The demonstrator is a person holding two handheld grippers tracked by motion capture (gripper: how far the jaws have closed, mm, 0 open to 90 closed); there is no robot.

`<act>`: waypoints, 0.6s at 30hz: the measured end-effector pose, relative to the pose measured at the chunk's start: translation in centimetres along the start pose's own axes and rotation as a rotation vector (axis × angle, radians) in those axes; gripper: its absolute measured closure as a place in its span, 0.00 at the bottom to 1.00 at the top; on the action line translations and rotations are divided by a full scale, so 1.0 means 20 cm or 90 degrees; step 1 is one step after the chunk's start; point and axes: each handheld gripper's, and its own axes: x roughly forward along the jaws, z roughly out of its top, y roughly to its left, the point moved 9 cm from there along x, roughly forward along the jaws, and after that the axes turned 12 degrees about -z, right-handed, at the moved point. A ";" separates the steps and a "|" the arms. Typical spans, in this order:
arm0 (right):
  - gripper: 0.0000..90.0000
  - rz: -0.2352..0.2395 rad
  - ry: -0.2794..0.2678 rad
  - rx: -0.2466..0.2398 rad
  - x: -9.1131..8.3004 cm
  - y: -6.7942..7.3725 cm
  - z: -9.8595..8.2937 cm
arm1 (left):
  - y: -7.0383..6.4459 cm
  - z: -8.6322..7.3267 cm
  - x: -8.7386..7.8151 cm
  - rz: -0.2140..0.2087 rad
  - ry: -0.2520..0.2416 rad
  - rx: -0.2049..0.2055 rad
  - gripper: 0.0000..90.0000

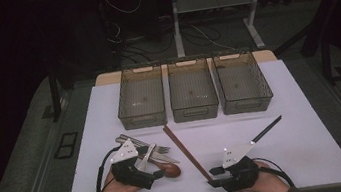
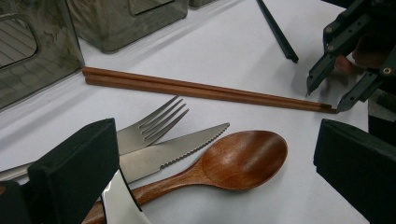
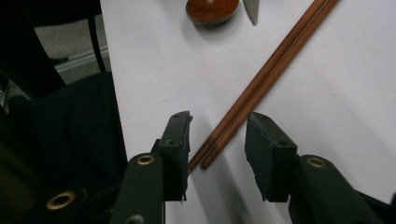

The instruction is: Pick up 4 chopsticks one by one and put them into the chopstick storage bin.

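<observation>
I am straddling the near end of the wooden chopsticks (image 3: 261, 79) with my right hand-held gripper (image 3: 217, 140), jaws released, because they are lying flat on the counter (image 1: 313, 156). My left hand-held gripper (image 1: 141, 173) is waiting released over the wooden spoon (image 2: 224, 163).

The high view is dim, its surroundings nearly black, and only the white worktop (image 1: 311, 142) stands out, lit from above. The picture is soft and a little grainy. In the left gripper view the knife (image 2: 177, 151) and fork (image 2: 149, 128) catch bright glare, and the near jaws are blurred. Soft shadows lie beside the chopsticks (image 3: 261, 88).
</observation>
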 end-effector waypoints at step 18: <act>0.81 -0.027 0.015 -0.036 0.01 0.00 -0.01 | 0.00 0.00 0.00 -0.001 0.000 -0.001 0.00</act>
